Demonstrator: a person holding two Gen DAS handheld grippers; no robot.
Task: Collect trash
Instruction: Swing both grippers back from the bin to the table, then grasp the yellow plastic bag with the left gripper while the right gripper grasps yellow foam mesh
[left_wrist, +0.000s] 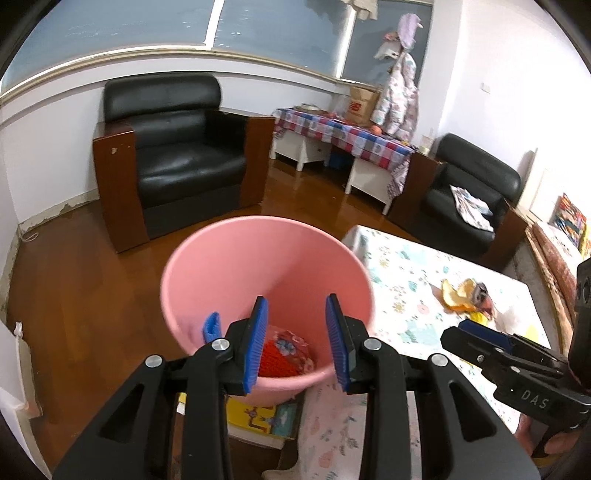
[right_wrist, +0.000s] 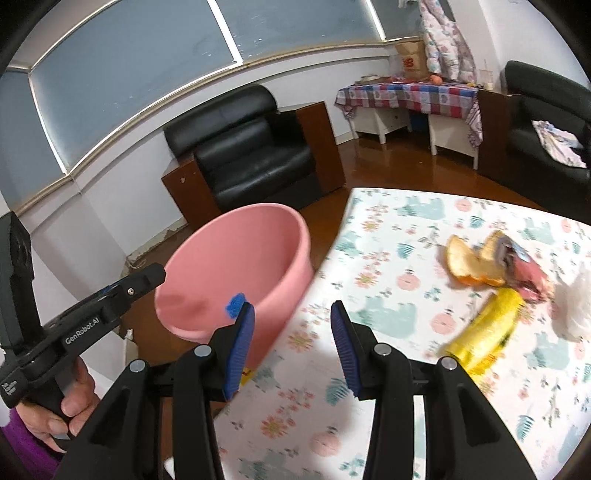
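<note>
Trash: orange peel (right_wrist: 476, 264), yellow wrapper (right_wrist: 484, 332) and a blurred pinkish packet (right_wrist: 524, 269) lie together on the worktop (right_wrist: 369, 258) | pink bucket (left_wrist: 236, 266) beside its edge, red wrapper (left_wrist: 284, 354) inside | left tongs (left_wrist: 297, 341) open over the bucket, empty | right tongs (right_wrist: 293, 349) open over the worktop, empty

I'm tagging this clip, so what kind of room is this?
Most likely a home living room: black armchairs on a wooden floor, a side table under a checked cloth, and a table with a floral cover.
</note>
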